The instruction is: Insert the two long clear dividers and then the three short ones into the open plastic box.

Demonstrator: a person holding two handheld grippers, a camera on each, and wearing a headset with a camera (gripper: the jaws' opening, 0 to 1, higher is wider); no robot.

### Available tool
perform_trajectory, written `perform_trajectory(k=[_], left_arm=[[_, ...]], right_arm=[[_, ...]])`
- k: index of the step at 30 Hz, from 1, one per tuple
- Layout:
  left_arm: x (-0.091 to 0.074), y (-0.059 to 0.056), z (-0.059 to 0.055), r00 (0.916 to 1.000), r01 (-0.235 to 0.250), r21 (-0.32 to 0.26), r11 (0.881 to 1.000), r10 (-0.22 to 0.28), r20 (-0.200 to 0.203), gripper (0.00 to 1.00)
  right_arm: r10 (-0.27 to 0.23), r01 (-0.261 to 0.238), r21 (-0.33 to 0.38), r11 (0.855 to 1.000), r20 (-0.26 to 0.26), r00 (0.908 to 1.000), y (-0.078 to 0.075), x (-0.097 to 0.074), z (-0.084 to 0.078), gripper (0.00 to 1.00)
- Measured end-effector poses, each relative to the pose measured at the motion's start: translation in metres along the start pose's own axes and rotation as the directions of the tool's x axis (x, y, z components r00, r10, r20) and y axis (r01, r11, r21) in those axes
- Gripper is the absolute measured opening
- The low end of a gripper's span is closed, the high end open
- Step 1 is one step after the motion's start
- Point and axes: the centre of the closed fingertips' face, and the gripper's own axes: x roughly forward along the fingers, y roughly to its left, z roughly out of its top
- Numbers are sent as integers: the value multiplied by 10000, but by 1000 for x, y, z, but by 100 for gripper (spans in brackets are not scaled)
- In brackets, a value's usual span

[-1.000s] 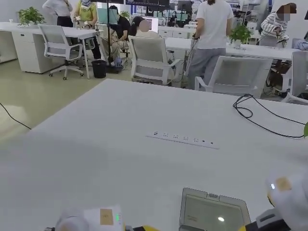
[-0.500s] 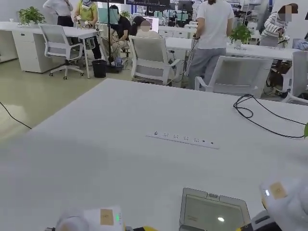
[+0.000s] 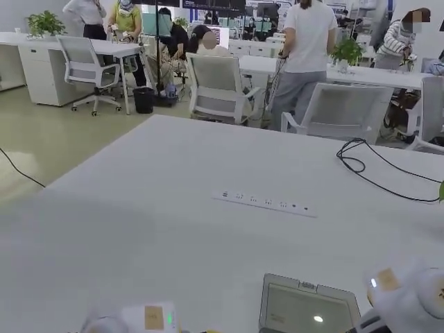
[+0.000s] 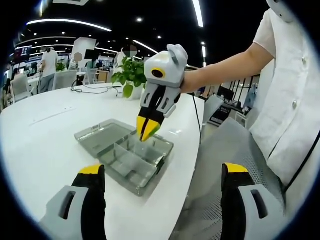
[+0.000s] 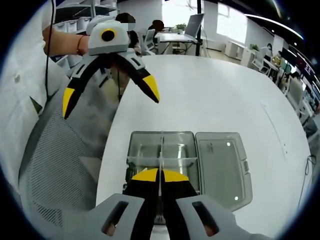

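Your right gripper (image 5: 160,175), jaws pressed together, hangs just over the open plastic box (image 5: 134,150) at the near edge of the table (image 5: 225,90). I can't tell whether it pinches a divider. Clear dividers (image 5: 161,146) cross inside the box. Beyond it, your left gripper (image 5: 110,97) hovers with jaws spread. You seem to be seating a divider, so next ease straight down into the slots.
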Motion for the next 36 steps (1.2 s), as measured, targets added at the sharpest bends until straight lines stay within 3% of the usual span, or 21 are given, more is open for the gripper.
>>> perform_trajectory(k=[23, 36], left_arm=[[0, 3, -1, 10000, 39, -77, 10000, -39, 19, 100], [1, 2, -2, 10000, 66, -39, 10000, -66, -13, 100]], right_arm=[[322, -345, -160, 9993, -1290, 9911, 1, 29, -22, 3], [351, -380, -172, 9991, -1467, 9886, 1, 31, -25, 3]])
